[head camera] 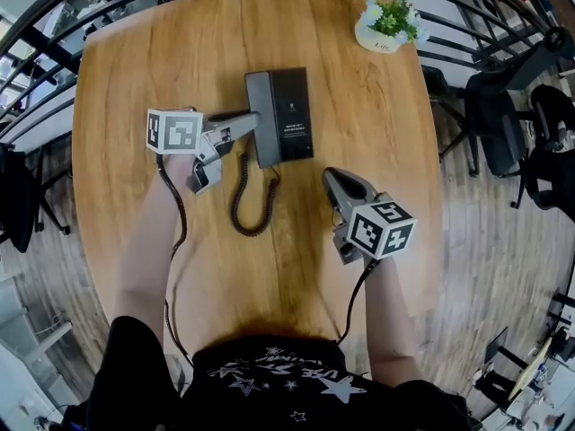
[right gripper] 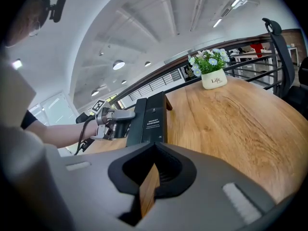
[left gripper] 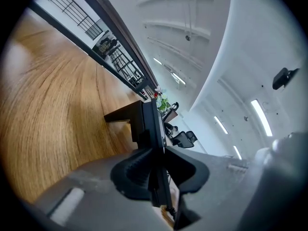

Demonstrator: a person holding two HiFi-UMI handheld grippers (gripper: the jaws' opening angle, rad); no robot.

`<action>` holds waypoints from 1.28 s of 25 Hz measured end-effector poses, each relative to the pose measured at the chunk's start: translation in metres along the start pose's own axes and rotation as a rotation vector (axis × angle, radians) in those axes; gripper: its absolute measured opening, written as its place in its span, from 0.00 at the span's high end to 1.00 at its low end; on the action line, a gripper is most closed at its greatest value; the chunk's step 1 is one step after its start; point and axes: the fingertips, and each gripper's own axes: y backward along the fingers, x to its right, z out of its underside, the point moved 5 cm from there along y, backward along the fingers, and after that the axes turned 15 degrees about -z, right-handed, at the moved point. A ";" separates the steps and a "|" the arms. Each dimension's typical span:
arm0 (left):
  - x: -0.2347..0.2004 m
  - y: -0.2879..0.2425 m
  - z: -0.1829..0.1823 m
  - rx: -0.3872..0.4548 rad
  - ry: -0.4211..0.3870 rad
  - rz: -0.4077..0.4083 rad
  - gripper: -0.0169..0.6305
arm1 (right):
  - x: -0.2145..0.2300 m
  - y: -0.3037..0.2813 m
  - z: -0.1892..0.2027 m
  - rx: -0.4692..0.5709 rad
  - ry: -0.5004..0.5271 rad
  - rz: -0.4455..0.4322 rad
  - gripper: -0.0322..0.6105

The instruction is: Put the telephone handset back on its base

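Currently, left claw (head camera: 244, 126): is clamping its jaws tight on the left edge of the black telephone handset (head camera: 260, 106); in the left gripper view the handset's thin edge is filling the space between the jaws.
Handset position: is lying lengthwise along the left side of the telephone base (head camera: 292, 106), touching it; whether it is fully seated cannot be told.
Coiled cord (head camera: 244, 200): is looping from the handset's near end onto the wooden counter (head camera: 162, 52).
Right claw (head camera: 334, 180): is hovering near the base's near right corner, jaws drawn almost together, gripping nothing; only a sliver of counter is showing between them.
Potted flowers (head camera: 382, 25): are standing at the counter's far right edge, well apart from the telephone.
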 end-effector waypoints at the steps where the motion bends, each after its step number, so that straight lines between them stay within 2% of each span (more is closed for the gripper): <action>1: 0.000 -0.001 0.000 -0.006 0.002 -0.001 0.84 | 0.000 0.000 0.000 0.001 -0.003 -0.001 0.95; 5: 0.000 -0.004 -0.002 -0.019 -0.018 -0.010 0.83 | 0.004 0.001 0.002 0.003 -0.011 -0.003 0.95; 12: 0.001 -0.002 -0.003 -0.040 -0.117 -0.123 0.81 | 0.000 -0.002 0.003 -0.002 -0.010 -0.014 0.95; 24: 0.003 0.009 -0.005 0.024 -0.069 -0.154 0.81 | 0.002 0.001 0.003 0.004 -0.019 -0.013 0.95; 32: 0.005 0.009 -0.006 0.026 -0.098 -0.174 0.84 | -0.001 0.003 0.002 0.005 -0.013 -0.011 0.95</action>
